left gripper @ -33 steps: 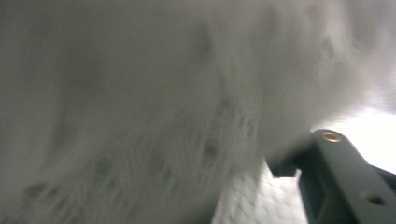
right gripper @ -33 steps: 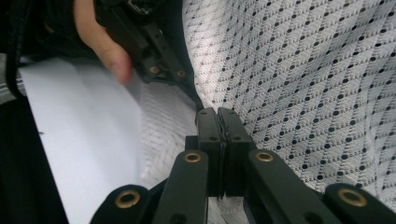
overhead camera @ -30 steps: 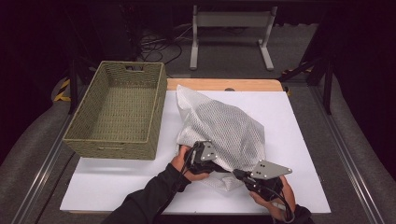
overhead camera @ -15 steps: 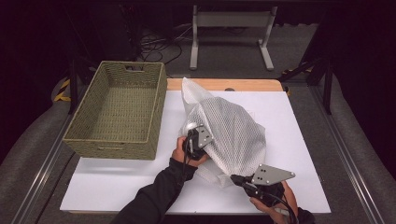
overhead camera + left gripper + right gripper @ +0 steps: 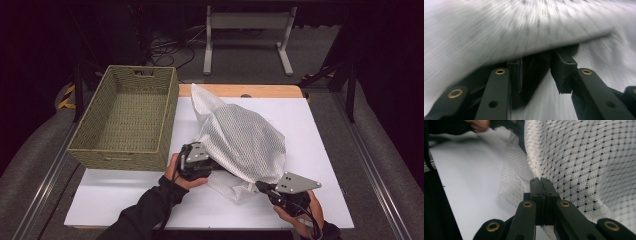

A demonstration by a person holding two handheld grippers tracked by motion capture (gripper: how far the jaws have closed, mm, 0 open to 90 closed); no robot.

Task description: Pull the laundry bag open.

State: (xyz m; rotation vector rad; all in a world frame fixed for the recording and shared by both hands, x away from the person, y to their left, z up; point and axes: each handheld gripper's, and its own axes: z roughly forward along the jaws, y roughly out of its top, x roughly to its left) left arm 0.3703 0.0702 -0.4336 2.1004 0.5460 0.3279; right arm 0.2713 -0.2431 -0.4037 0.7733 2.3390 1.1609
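Note:
A white mesh bag (image 5: 240,140) with black dots lies bunched up in the middle of the white table top (image 5: 125,195). My left gripper (image 5: 212,165) is at the bag's left side, its jaws pushed in under the fabric. In the left gripper view the jaws (image 5: 536,62) stand apart and have just been opening. The blurred bag (image 5: 524,30) drapes over their tips, with nothing pressed between the pads. My right gripper (image 5: 260,187) is at the bag's near corner. Its jaws (image 5: 540,181) are shut on the edge of the mesh (image 5: 579,157).
An empty woven olive basket (image 5: 125,150) stands on the table's left, close beside my left hand. A wooden strip (image 5: 240,91) edges the table's far side. Behind it are a metal stand (image 5: 247,20) and floor cables.
My left gripper has drawn back to the left and toward the person, along the bag's side. The bag stands puffed higher than a second ago. The right gripper has stayed put.

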